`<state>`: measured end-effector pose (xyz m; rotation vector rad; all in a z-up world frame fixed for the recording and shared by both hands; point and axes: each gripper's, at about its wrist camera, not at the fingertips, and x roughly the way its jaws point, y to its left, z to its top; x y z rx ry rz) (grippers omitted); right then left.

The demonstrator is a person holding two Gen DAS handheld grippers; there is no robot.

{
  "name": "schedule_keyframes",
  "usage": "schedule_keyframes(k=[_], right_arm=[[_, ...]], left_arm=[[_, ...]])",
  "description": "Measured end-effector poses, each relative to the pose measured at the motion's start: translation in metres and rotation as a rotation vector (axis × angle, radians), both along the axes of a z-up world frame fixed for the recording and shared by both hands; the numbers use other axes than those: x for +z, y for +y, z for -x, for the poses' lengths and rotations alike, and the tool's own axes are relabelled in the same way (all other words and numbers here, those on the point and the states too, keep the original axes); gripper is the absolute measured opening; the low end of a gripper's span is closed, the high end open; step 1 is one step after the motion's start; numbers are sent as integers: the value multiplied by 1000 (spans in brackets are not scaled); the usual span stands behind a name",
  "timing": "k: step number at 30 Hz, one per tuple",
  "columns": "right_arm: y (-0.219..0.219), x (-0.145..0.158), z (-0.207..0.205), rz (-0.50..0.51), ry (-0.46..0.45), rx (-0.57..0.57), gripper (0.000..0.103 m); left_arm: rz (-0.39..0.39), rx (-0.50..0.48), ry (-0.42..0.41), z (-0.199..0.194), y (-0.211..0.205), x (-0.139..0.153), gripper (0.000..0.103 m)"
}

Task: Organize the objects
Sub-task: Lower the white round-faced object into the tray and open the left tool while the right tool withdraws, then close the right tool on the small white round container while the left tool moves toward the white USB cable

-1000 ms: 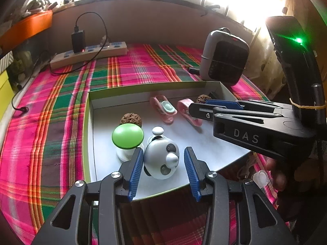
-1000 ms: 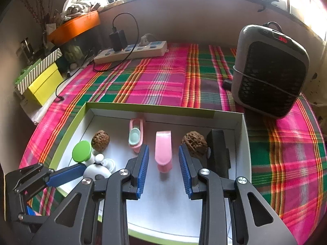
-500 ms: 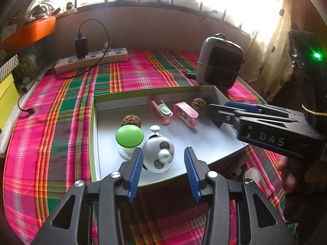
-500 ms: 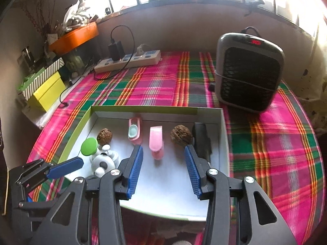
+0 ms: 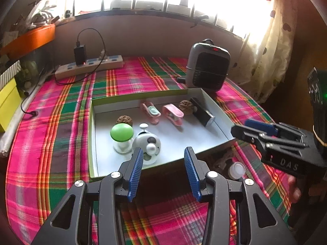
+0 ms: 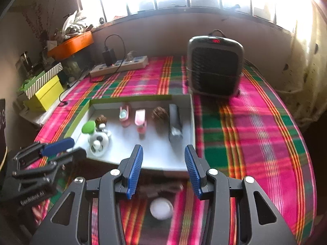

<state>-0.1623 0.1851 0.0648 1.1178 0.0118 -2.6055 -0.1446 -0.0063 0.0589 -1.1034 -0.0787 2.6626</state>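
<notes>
A shallow box [image 5: 92,134] [image 6: 191,120] on the plaid cloth holds a green-capped mushroom toy [image 5: 121,133] [image 6: 88,127], a white panda toy [image 5: 147,144] [image 6: 98,140], two walnuts [image 5: 124,120] [image 5: 185,106], two pink clips [image 5: 150,111] [image 5: 173,113] and a black block [image 5: 202,114] [image 6: 175,122]. My left gripper [image 5: 163,161] is open and empty, just short of the box's near edge. My right gripper [image 6: 163,163] is open and empty, at the box's near right corner. A small white round cap [image 6: 161,207] [image 5: 237,169] lies on the cloth below it.
A grey heater [image 5: 207,67] [image 6: 214,65] stands behind the box at right. A power strip with a charger [image 5: 90,65] [image 6: 119,65] lies at the back left. Yellow boxes [image 6: 44,94] and an orange shelf [image 6: 71,43] are at the far left.
Both grippers have pulled back and up from the box, leaving the panda toy and the pink clip lying inside it. The right gripper has opened wider.
</notes>
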Motion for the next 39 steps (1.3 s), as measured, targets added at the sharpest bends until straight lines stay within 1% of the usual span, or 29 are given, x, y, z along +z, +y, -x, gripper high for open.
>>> schedule_keyframes(k=[6, 13, 28, 32, 39], right_arm=[[11, -12, -23, -22, -12, -18, 44], [15, -26, -35, -29, -39, -25, 44], [2, -46, -36, -72, -84, 18, 45], [-1, -48, -35, -109, -81, 20, 45], [1, -50, -37, -121, -73, 23, 44]], left_arm=[[-1, -27, -2, -9, 7, -1, 40], [-3, -40, -7, -16, 12, -3, 40], [3, -56, -34, -22, 16, -11, 40], [3, -59, -40, -21, 18, -11, 40], [7, -74, -57, -19, 25, -15, 40]])
